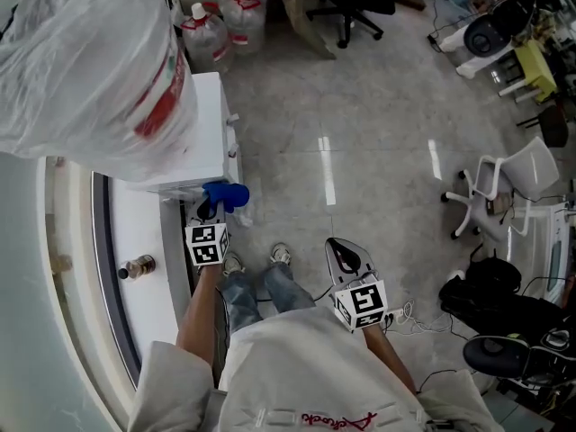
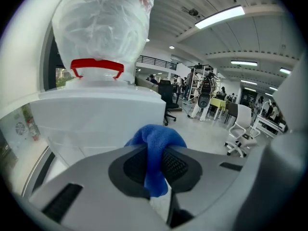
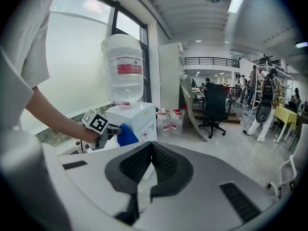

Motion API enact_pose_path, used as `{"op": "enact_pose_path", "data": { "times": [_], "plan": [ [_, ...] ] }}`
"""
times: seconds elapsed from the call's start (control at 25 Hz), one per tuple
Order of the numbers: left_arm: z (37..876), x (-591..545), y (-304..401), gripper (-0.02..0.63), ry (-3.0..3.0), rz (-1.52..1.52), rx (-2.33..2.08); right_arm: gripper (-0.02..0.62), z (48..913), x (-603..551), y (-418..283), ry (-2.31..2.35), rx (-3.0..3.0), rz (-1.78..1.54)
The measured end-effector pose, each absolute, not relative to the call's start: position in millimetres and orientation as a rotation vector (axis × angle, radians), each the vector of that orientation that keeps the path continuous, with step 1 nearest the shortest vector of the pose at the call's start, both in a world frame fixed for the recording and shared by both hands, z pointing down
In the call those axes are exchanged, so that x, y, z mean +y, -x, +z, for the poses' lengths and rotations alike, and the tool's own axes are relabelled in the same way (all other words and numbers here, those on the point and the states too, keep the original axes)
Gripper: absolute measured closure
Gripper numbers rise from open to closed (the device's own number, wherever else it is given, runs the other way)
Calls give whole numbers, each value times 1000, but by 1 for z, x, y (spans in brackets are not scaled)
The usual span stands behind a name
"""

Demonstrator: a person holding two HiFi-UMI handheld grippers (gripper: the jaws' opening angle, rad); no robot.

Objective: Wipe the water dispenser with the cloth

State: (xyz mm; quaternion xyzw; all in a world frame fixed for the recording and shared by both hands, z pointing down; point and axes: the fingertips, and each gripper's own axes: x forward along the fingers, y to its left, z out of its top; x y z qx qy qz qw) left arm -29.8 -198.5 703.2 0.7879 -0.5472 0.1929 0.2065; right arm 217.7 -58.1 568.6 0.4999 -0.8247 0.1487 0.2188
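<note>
The white water dispenser [image 1: 205,129] stands by the window, with a large plastic-wrapped bottle [image 1: 85,57] on top. My left gripper [image 1: 219,207] is shut on a blue cloth [image 1: 227,194], which is close against the dispenser's lower front edge. In the left gripper view the blue cloth [image 2: 156,153] bulges out between the jaws, just in front of the dispenser [image 2: 101,114]. My right gripper [image 1: 346,257] hangs apart to the right over the floor, shut on nothing. The right gripper view shows the dispenser [image 3: 137,121] and the cloth [image 3: 127,134] from the side.
Spare water bottles [image 1: 225,21] stand behind the dispenser. A small bottle [image 1: 137,266] sits on the window sill [image 1: 148,232] at left. An office chair [image 1: 355,7] is far off, and a white chair [image 1: 504,183] and black bags [image 1: 504,313] are at right.
</note>
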Motion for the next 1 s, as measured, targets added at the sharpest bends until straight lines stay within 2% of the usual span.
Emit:
{"op": "enact_pose_path", "data": {
  "times": [0.68,1.0],
  "plan": [
    [738,-157,261,556,-1897,572,-1813,580,586,-75,-99,-1138,-2337,366],
    [752,-182,278,557,-1919,590,-1773,580,585,-67,-90,-1169,-2298,375]
  ]
}}
